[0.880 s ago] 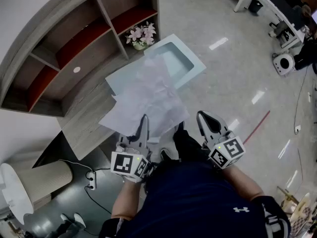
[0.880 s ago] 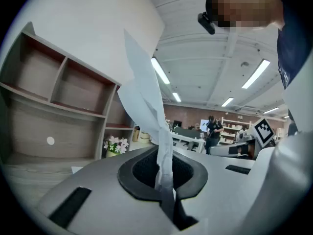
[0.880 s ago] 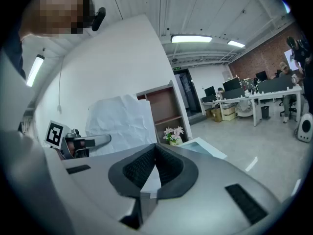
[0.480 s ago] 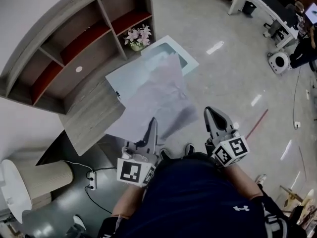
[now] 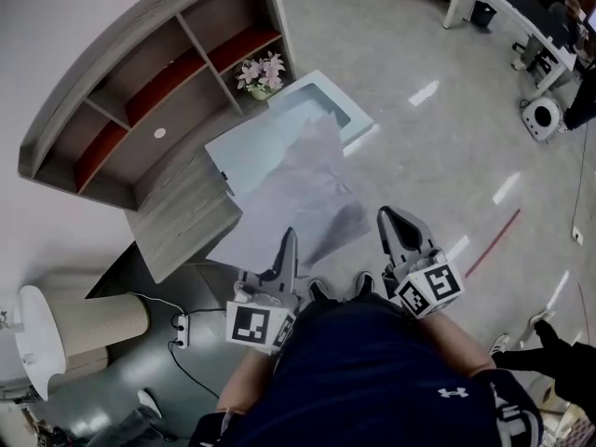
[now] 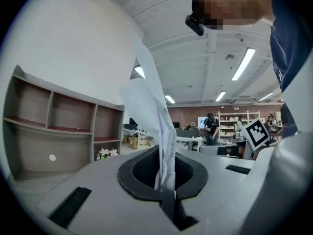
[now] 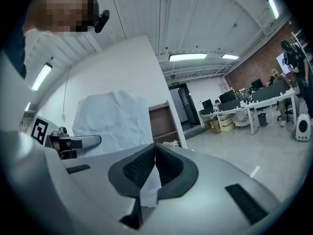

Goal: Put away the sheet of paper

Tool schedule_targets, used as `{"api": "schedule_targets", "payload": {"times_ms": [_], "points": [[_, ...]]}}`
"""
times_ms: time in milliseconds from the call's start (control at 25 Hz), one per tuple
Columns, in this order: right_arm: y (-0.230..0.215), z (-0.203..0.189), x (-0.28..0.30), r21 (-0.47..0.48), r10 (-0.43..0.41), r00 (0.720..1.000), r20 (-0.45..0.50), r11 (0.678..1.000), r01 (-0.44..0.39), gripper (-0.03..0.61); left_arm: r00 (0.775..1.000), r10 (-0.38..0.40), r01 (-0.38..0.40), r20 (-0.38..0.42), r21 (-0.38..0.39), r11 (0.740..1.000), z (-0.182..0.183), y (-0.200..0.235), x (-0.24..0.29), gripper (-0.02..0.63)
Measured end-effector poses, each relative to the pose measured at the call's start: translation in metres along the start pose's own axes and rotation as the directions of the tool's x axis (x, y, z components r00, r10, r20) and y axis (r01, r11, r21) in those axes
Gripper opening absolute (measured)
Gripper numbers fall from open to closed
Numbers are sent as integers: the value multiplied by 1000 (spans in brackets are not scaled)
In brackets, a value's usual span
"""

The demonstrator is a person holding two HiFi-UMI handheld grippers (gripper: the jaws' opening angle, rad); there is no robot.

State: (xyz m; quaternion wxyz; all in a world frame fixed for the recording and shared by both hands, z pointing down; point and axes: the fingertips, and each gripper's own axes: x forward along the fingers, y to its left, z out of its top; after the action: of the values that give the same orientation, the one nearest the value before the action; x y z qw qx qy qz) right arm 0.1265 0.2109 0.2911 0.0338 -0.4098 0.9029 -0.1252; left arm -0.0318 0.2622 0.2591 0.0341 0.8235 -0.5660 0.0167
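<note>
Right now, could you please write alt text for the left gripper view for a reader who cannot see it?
The left gripper is shut on a crumpled white sheet of paper that rises from its jaws. A wooden shelf unit with flowers stands at left, a lit office beyond.

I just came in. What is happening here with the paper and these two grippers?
A person holds a gripper in each hand. The left gripper is shut on one edge of a crumpled sheet of paper and holds it up in front of the wooden desk and a pale blue tray. The right gripper is apart from the sheet; its jaws are shut on a small white scrap. The sheet is not put away yet.
</note>
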Motion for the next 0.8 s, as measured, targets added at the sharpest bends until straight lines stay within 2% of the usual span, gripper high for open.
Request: {"api": "schedule_targets", "payload": {"times_ms": [480,800], "points": [[-29,6,-20,18,92,996,17,996,-93,14,995,97,-97,-3,12,995,-1,-34,11,15],[-52,5,-31,24,137,990,-5,990,-137,14,987,157,-157,-21,-25,987,-9,-51,22,15]]}}
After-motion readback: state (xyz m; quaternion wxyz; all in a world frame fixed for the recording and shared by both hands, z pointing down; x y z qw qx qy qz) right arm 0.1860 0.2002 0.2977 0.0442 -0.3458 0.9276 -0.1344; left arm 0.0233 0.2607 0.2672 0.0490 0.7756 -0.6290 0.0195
